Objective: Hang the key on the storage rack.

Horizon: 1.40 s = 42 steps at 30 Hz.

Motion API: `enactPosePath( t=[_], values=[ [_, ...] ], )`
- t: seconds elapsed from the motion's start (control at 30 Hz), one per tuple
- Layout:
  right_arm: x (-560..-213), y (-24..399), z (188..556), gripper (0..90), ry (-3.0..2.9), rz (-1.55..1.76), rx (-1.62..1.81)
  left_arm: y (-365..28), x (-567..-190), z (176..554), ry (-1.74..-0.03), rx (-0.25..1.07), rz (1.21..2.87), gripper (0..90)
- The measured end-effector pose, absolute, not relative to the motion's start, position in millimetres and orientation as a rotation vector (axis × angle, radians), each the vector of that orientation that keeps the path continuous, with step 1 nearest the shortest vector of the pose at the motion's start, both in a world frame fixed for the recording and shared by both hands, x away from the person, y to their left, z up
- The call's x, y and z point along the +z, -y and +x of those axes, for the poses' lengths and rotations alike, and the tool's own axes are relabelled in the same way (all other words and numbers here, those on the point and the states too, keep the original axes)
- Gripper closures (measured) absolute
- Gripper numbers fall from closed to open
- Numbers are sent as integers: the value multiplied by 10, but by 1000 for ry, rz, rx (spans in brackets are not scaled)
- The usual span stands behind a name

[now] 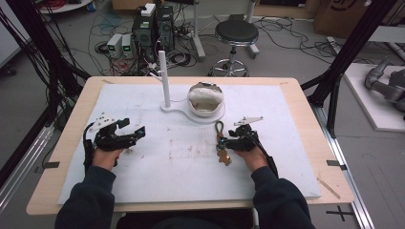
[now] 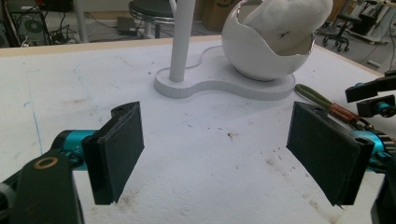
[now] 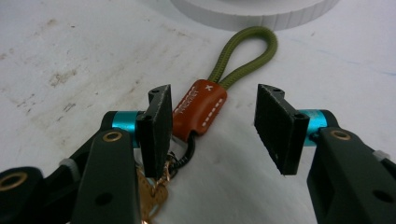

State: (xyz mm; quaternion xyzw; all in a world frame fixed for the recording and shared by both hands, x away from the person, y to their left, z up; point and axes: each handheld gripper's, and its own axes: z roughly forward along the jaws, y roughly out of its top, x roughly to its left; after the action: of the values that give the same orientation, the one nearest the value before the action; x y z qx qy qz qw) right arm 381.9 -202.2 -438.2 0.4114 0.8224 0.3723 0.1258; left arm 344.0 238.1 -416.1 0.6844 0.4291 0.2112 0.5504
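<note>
Dark sleeves come in from the near edge of the table (image 1: 296,95), one hand on each set of tongs. Right tongs (image 3: 212,128) sit low over the white pad (image 1: 181,167), jaws apart with the keychain (image 3: 201,109) between them: the brown leather tab lies right against the left pad, while the right pad stands clear of it, so nothing's clamped. Its olive cord loop (image 3: 247,51) points away toward the far side, and some brass-coloured keys (image 3: 152,193) bunch up under the near jaw. From above, the keychain lies right of the middle of the pad, just near of the white stand (image 1: 191,110).

Left tongs (image 2: 217,154) rest over on the left, jaws wide apart above bare pad. That stand has a tall post (image 1: 164,78) and a broken-egg-looking bowl (image 1: 205,98) with something white inside.
</note>
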Motion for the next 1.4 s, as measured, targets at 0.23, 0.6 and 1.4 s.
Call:
enactPosePath(
  t=[0.23, 0.6, 1.4],
  values=[
    [-4420, 1802, 3816, 583, -2452, 1158, 916, -2378, -4168, 3444, -1021, 488, 1623, 185],
    [-4384, 1848, 3836, 774, -2490, 1172, 907, -2375, -4174, 3450, -1024, 482, 1637, 189],
    [-3872, 1552, 3692, 786, -2377, 789, 1416, -2620, -4162, 3428, -1060, 541, 1570, 202]
  ],
)
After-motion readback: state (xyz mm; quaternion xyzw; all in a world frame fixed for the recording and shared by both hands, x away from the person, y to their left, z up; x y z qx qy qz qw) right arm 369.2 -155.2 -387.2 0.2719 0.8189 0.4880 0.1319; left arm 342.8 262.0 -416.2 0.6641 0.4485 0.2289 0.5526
